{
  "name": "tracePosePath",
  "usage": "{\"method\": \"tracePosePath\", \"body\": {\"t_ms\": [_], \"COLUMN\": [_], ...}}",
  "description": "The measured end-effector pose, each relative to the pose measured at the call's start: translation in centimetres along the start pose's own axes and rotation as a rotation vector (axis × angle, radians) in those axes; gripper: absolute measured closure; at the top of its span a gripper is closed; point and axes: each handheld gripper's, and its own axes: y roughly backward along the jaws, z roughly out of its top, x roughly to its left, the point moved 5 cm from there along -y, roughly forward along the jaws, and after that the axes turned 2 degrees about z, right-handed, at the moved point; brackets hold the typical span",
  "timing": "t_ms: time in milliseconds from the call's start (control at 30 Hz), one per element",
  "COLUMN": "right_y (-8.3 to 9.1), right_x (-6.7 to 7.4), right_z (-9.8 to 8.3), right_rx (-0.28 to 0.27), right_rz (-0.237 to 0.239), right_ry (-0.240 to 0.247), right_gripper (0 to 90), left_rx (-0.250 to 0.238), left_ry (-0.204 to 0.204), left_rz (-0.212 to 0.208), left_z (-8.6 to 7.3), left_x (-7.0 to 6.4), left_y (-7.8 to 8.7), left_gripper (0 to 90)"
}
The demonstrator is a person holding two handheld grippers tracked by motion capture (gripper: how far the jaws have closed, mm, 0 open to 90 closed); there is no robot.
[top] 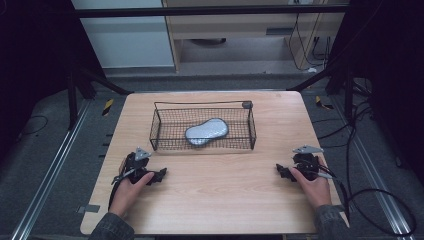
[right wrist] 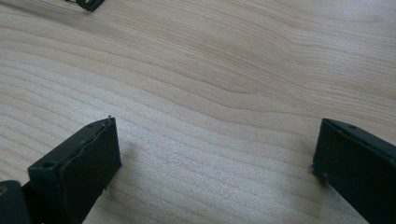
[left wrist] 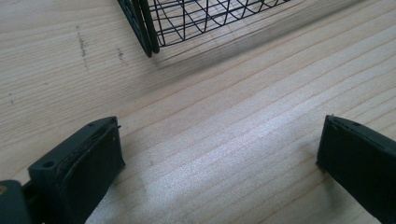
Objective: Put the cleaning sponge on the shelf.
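Observation:
A black wire basket (top: 156, 131) stands in the middle of the wooden table (top: 220, 190), and a grey peanut-shaped pad (top: 206, 132) lies inside it. My left gripper (top: 161, 174) rests on the table in front of the basket's left corner, jaws wide apart over bare wood (left wrist: 219, 140). The basket's corner (left wrist: 144, 32) shows at the top of the left gripper view. My right gripper (top: 280, 170) rests near the right side of the table, pointing left, and it too is open with nothing between its jaws (right wrist: 215, 144).
The table's front edge runs just behind both hands. Black cables (top: 380, 200) trail off the right side onto the floor. A metal frame and dark curtains surround the table.

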Motion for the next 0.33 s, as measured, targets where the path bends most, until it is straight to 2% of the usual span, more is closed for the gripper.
{"method": "tracePosePath", "body": {"t_ms": [333], "right_y": [-0.07], "right_x": [0.08], "right_z": [0.04], "right_rx": [0.001], "right_rz": [-0.012], "right_ry": [-0.006], "right_gripper": [0.4], "left_rx": [-0.001], "left_ry": [-0.001], "left_rz": [0.000], "left_z": [0.02], "left_x": [-0.02], "left_y": [-0.02], "left_gripper": [0.0]}}
